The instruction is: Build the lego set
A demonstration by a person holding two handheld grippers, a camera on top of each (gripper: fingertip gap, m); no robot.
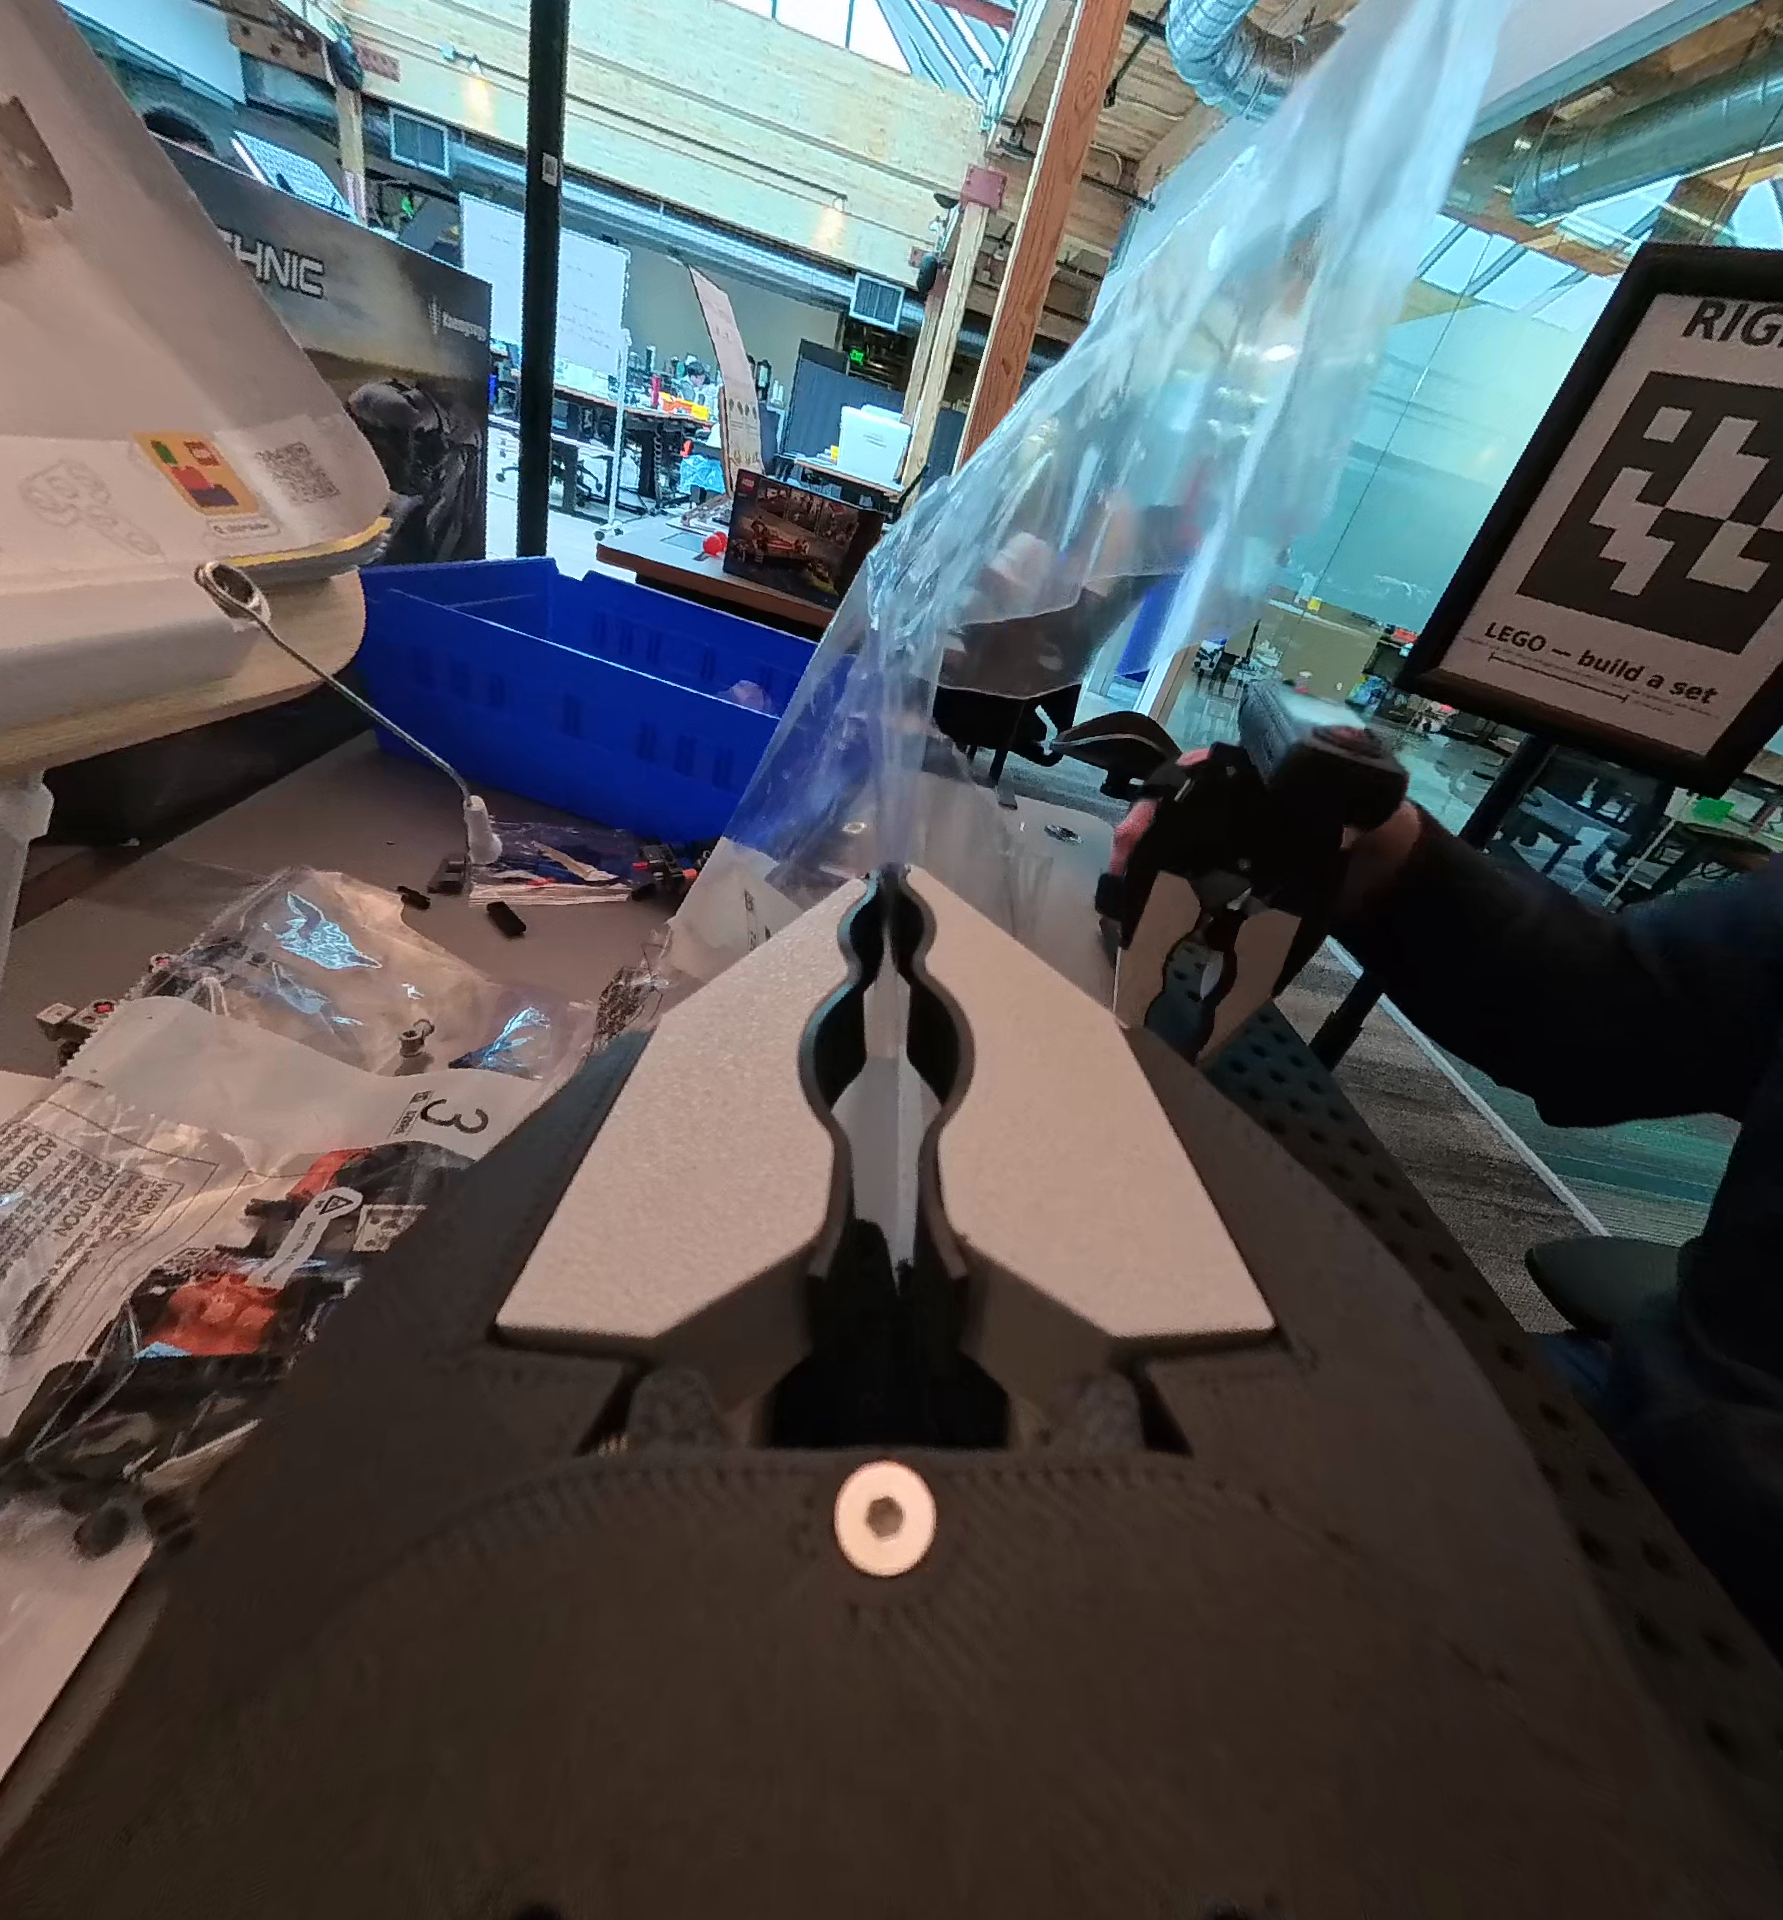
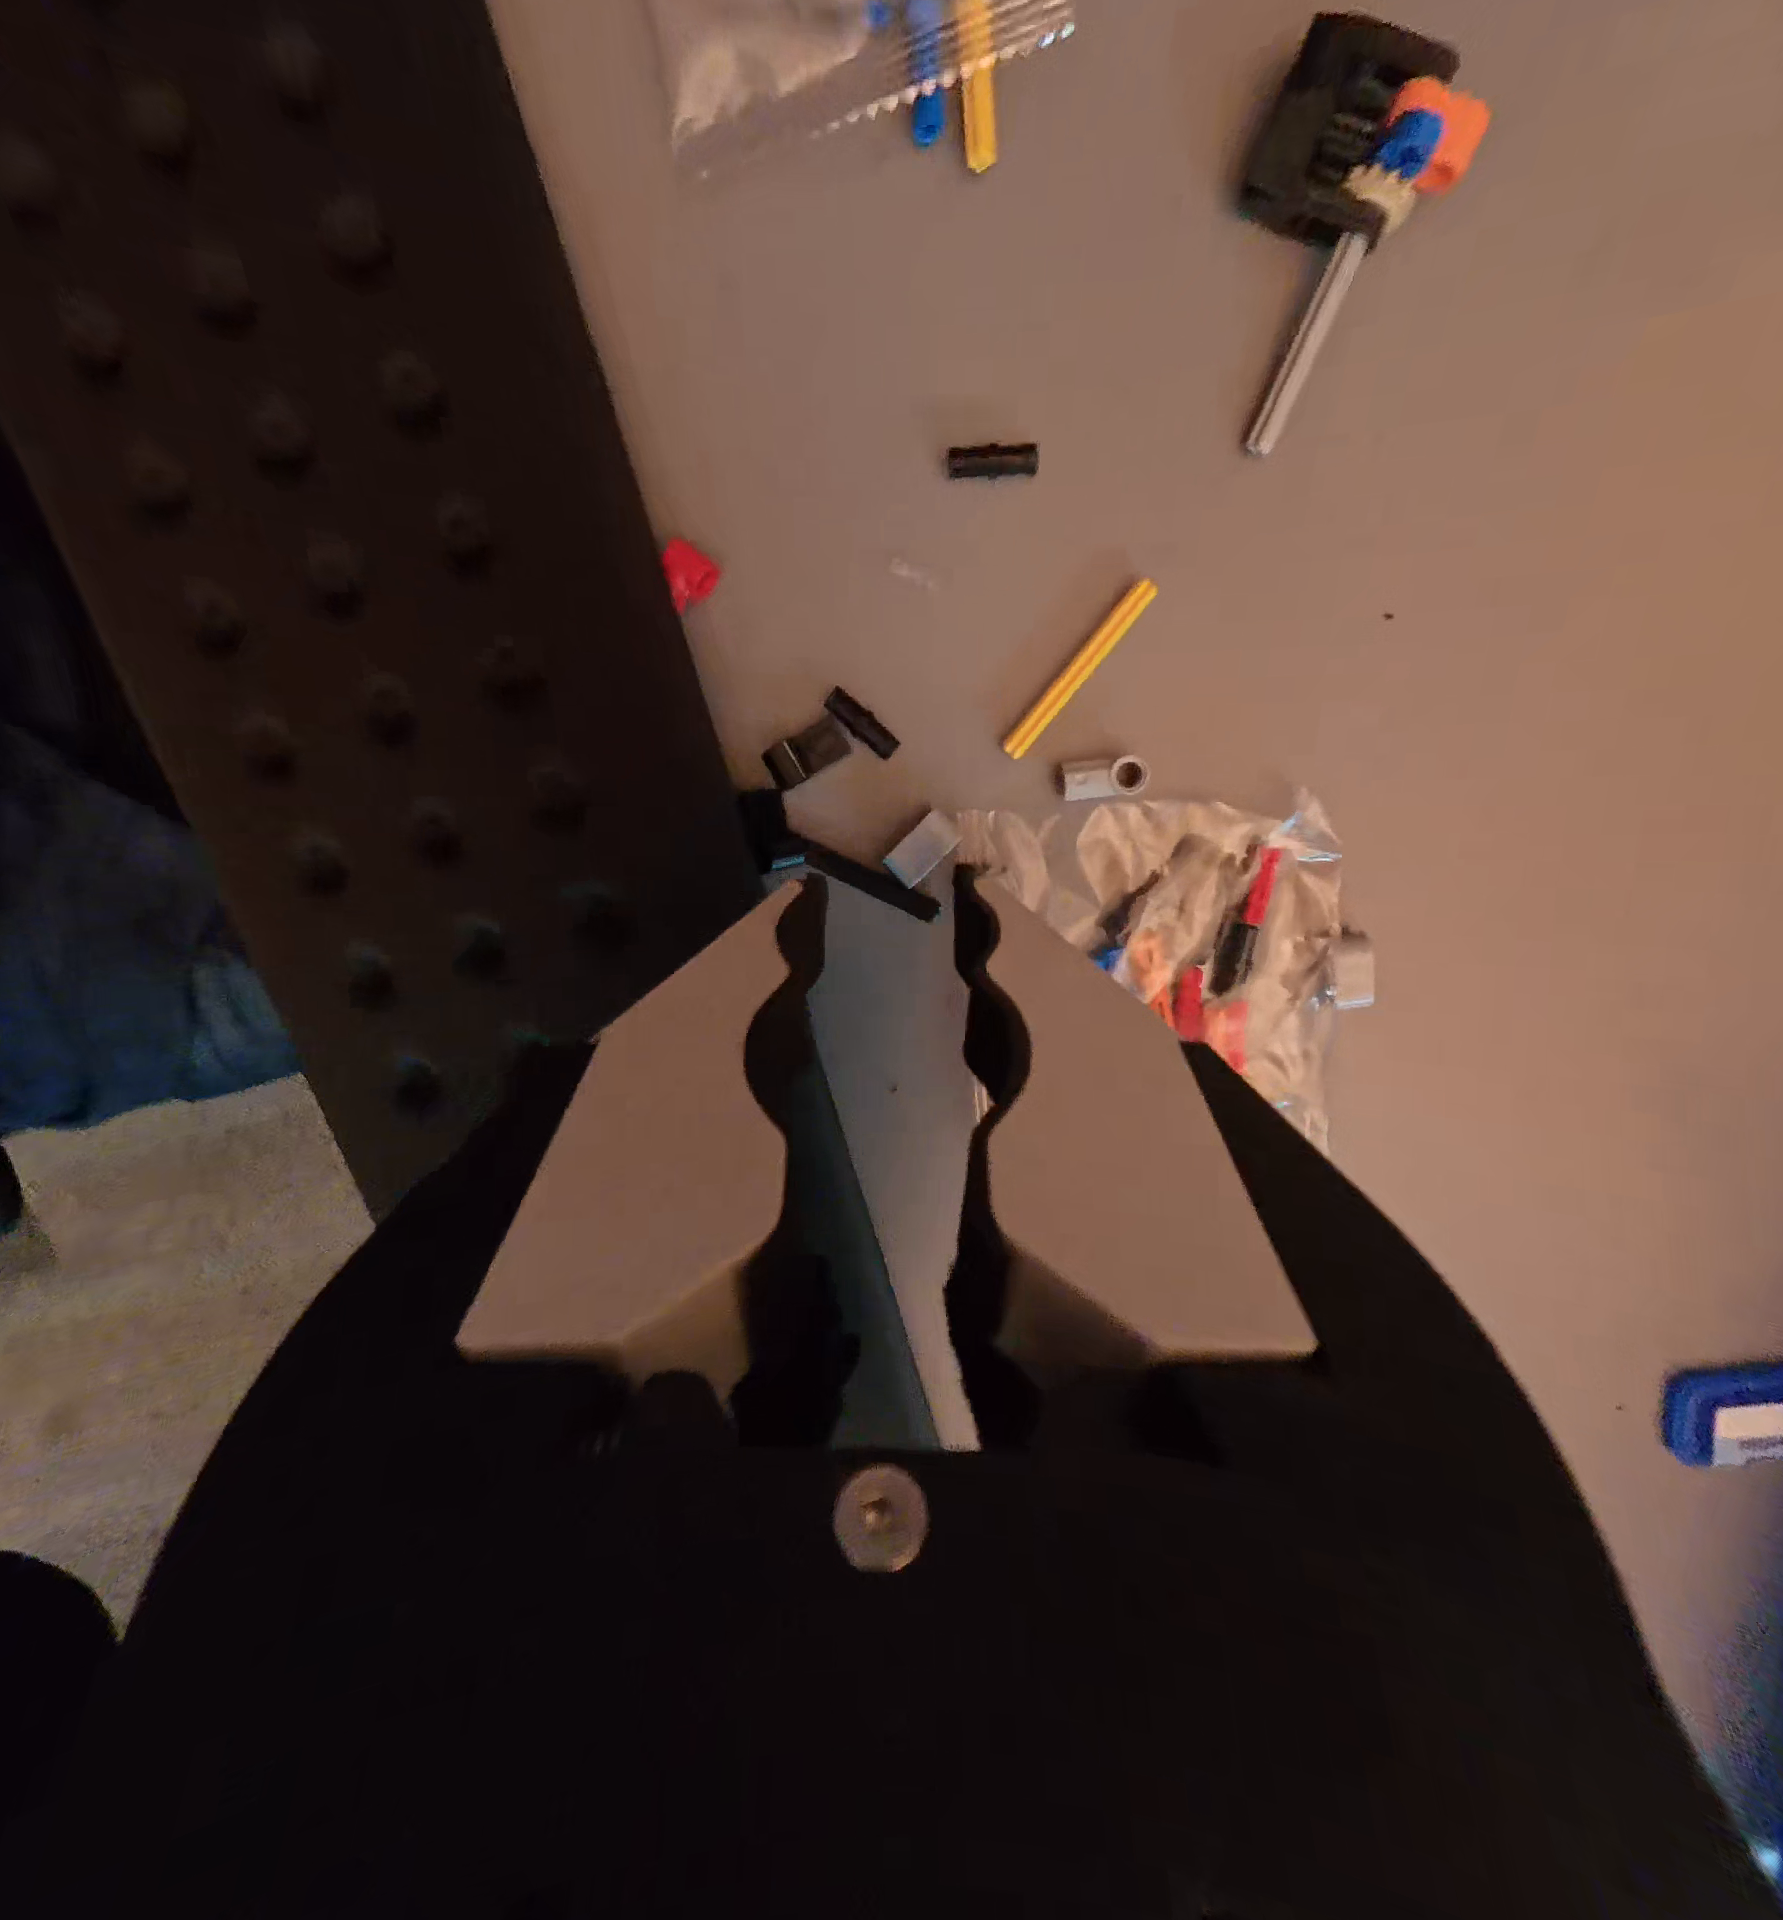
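Observation:
My left gripper (image 1: 892, 883) is shut on the lower edge of a clear plastic bag (image 1: 1126, 468) and holds it up in the air above the table. My right gripper (image 2: 885, 881) is open and empty, pointing down at loose Lego pieces on the grey table (image 2: 1489, 727): a yellow axle (image 2: 1079, 668), black pins (image 2: 992, 459), a grey connector (image 2: 1103, 776) and a small bag of red and blue parts (image 2: 1193, 935). A black sub-assembly with orange and blue parts and a grey axle (image 2: 1328, 135) lies farther off. The right gripper also shows in the left wrist view (image 1: 1183, 987), held by a gloved hand.
A blue bin (image 1: 575, 686) stands at the back of the table. Bags of parts (image 1: 191, 1195) lie at the left, under an instruction booklet on a stand (image 1: 87, 416). A framed marker sign (image 1: 1676, 509) stands at the right. A black studded panel (image 2: 326, 520) fills the left of the right wrist view. The yellow axle (image 2: 1079, 668) lies around 5 cm away from my right fingertips.

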